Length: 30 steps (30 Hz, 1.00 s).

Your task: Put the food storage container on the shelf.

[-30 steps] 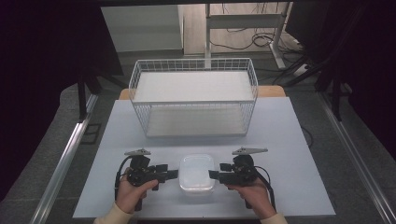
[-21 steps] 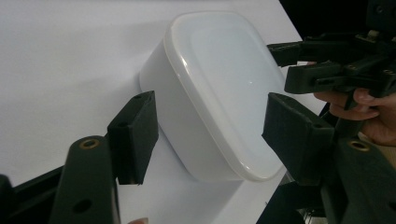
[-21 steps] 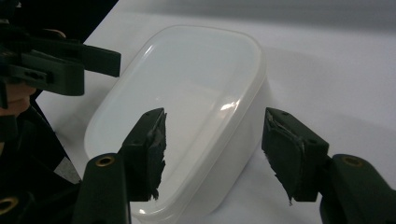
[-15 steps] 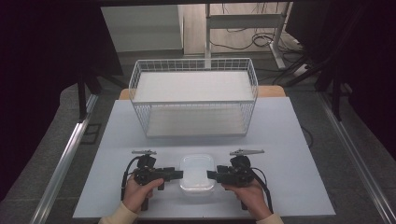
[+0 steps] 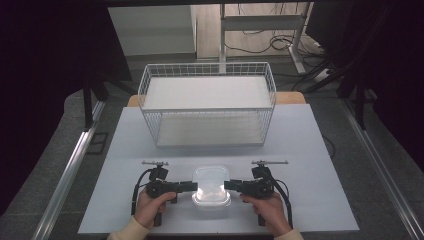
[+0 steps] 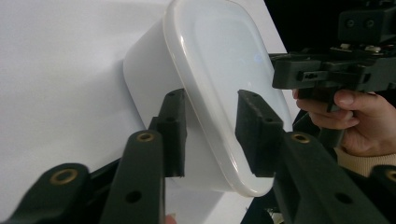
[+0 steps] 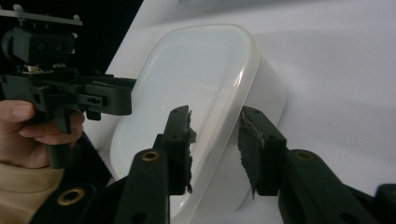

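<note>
A translucent white lidded container [image 5: 211, 186] sits on the white table [image 5: 310, 150] near its front edge. My left gripper [image 5: 192, 186] is at the container's left side and my right gripper [image 5: 229, 185] at its right side, each held in a hand. In the left gripper view the open gripper [image 6: 212, 112] straddles the lid rim of the container [image 6: 219, 70], with the right gripper [image 6: 299, 74] beyond. In the right gripper view the open gripper [image 7: 215, 126] straddles the opposite rim of the container [image 7: 187, 84], facing the left gripper [image 7: 107, 95].
A white wire basket [image 5: 210, 127] with a white floor stands at the back middle of the table, well behind the container. Bare table lies between basket and container and to both sides. Metal rails and cables run beyond the table.
Both grippers have moved inward from either side until their jaws reach over the container's rim. The container has not shifted.
</note>
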Each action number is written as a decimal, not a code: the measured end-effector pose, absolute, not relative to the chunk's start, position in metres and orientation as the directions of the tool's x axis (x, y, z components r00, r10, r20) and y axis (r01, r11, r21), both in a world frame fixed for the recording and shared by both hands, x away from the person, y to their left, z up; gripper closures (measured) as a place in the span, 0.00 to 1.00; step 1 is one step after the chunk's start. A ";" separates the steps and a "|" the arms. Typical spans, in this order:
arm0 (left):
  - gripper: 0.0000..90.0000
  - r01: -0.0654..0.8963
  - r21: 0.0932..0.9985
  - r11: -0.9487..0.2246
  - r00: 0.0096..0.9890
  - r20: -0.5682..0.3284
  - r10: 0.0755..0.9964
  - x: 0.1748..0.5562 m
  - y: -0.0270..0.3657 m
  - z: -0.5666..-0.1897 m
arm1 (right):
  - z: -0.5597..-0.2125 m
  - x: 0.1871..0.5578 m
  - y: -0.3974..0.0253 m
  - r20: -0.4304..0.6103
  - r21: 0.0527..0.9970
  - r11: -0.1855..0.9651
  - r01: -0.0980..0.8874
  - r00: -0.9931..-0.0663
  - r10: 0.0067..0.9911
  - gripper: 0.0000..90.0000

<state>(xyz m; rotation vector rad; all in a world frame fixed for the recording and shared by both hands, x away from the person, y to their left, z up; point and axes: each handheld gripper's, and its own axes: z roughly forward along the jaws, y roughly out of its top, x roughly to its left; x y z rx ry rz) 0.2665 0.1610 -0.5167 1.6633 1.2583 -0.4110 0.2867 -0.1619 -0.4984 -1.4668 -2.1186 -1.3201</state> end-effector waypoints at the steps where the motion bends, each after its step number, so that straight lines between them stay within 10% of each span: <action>1: 0.75 0.871 0.491 0.011 0.408 -0.736 0.540 0.266 0.162 -0.517 | -0.498 0.287 -0.164 0.646 0.525 0.081 0.847 -0.459 0.610 0.75; 30: 0.89 0.801 0.598 -0.019 0.507 -0.663 0.550 0.249 0.168 -0.493 | -0.485 0.274 -0.174 0.648 0.598 0.086 0.797 -0.543 0.533 0.90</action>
